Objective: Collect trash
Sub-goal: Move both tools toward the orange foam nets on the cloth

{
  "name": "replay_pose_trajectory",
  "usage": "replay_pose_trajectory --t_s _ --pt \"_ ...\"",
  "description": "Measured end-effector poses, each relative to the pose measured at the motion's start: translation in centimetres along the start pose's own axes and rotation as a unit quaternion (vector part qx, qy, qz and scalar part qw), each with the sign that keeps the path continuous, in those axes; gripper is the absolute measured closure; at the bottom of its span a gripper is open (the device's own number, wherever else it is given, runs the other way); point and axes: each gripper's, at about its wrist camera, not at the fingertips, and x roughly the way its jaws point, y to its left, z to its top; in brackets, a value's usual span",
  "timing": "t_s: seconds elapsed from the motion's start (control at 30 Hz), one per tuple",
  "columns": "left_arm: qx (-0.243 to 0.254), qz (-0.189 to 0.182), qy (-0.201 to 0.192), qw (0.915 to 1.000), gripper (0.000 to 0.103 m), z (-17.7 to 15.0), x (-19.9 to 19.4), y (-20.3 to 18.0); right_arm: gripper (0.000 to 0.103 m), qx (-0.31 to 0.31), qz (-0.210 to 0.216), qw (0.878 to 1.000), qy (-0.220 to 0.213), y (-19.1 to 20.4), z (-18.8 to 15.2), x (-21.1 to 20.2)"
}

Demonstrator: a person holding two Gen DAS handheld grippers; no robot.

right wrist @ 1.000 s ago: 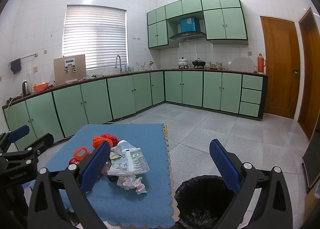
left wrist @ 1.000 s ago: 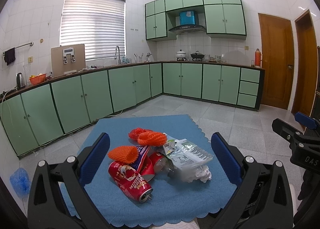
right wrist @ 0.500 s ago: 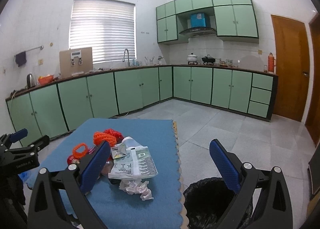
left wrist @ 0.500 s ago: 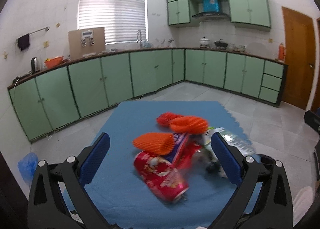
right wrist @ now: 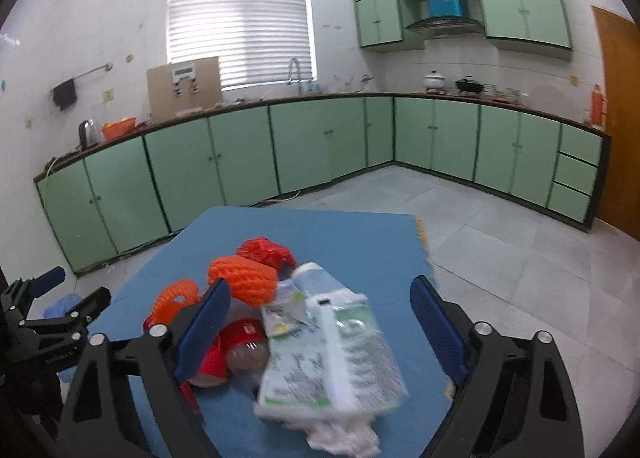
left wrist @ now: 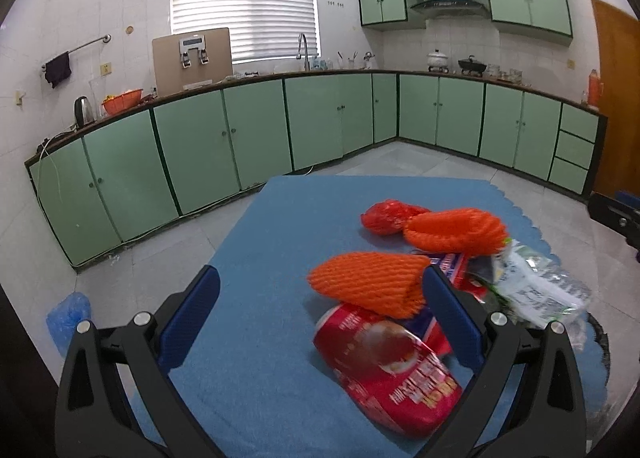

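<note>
A pile of trash lies on a blue mat [left wrist: 280, 250] on the floor. In the left wrist view a crushed red can [left wrist: 392, 370] lies nearest, with an orange foam net [left wrist: 368, 282] on it, a second orange net [left wrist: 456, 232] and a red net [left wrist: 384, 216] behind. My left gripper [left wrist: 320, 322] is open, low over the mat, just left of the can. In the right wrist view my right gripper [right wrist: 320, 330] is open and straddles a green-printed clear plastic bag [right wrist: 332, 362]; crumpled white paper [right wrist: 344, 438] lies in front of it.
Green kitchen cabinets [left wrist: 192, 154] run along the far walls. A blue plastic bag [left wrist: 66, 318] lies on the tile floor left of the mat. The black trash bin's rim [left wrist: 600, 342] shows at the mat's right edge. A wooden door [right wrist: 620, 118] stands at far right.
Both grippers have moved forward and down toward the pile. The can and nets now loom larger at the left gripper; the plastic bag now lies between the right gripper's fingers.
</note>
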Motion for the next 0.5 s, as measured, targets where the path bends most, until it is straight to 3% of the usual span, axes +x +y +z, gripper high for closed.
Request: replay_pose_trajectory --t_s 0.27,0.5 --pt "-0.018 0.014 0.028 0.9993 0.009 0.1 3.6 1.8 0.03 -0.019 0.035 0.998 0.056 3.0 0.3 6.1" --pt "-0.022 0.009 0.038 0.999 0.009 -0.1 5.0 1.8 0.038 -0.016 0.058 0.994 0.092 4.0 0.4 8.9"
